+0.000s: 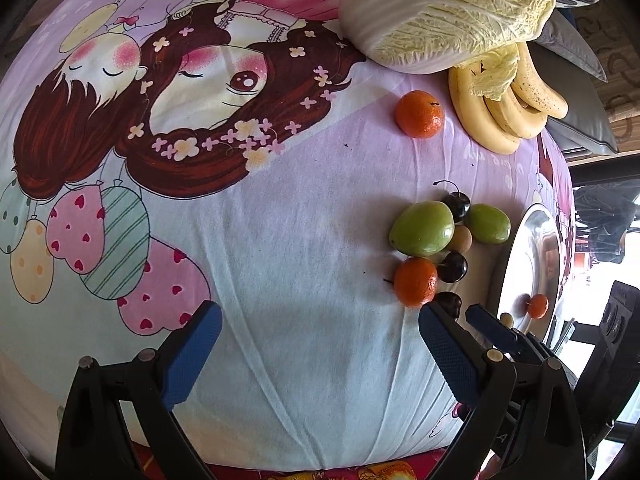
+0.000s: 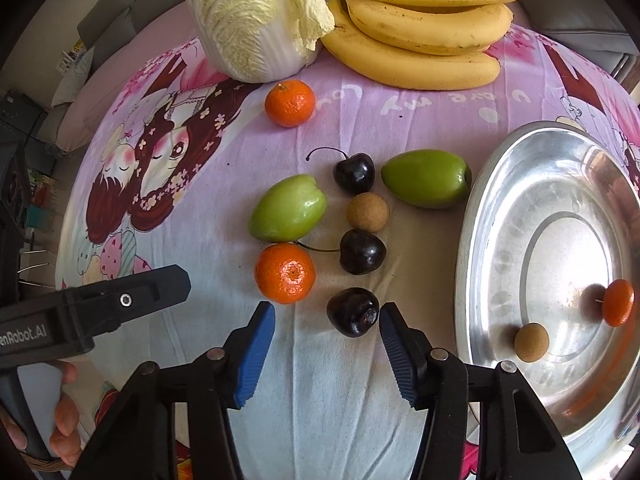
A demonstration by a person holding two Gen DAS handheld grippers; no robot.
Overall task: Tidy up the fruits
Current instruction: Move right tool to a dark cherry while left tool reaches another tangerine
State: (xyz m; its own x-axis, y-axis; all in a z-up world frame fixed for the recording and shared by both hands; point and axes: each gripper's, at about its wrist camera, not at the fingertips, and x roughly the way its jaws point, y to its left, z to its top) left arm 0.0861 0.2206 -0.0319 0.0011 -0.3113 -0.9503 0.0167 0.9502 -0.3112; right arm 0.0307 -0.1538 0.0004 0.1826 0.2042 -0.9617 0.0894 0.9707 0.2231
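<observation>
In the right wrist view my right gripper (image 2: 327, 322) is open, its fingertips on either side of a dark cherry (image 2: 353, 312) on the cloth, not closed on it. Beyond lie a tangerine (image 2: 285, 273), two more cherries (image 2: 362, 251) (image 2: 354, 173), a brown longan (image 2: 367, 212), two green fruits (image 2: 288, 208) (image 2: 426, 178) and a far tangerine (image 2: 290, 103). The steel plate (image 2: 492, 208) on the right holds a tangerine (image 2: 618, 302) and a longan (image 2: 531, 342). My left gripper (image 1: 320, 322) is open and empty over bare cloth, left of the fruit cluster (image 1: 422, 228).
A napa cabbage (image 2: 256, 20) and a bunch of bananas (image 2: 416, 24) lie at the table's far edge. The table wears a cartoon-print cloth (image 1: 280, 220). The left gripper's body (image 2: 92, 312) reaches in at the left of the right wrist view. Grey sofa cushions (image 1: 580, 80) lie beyond.
</observation>
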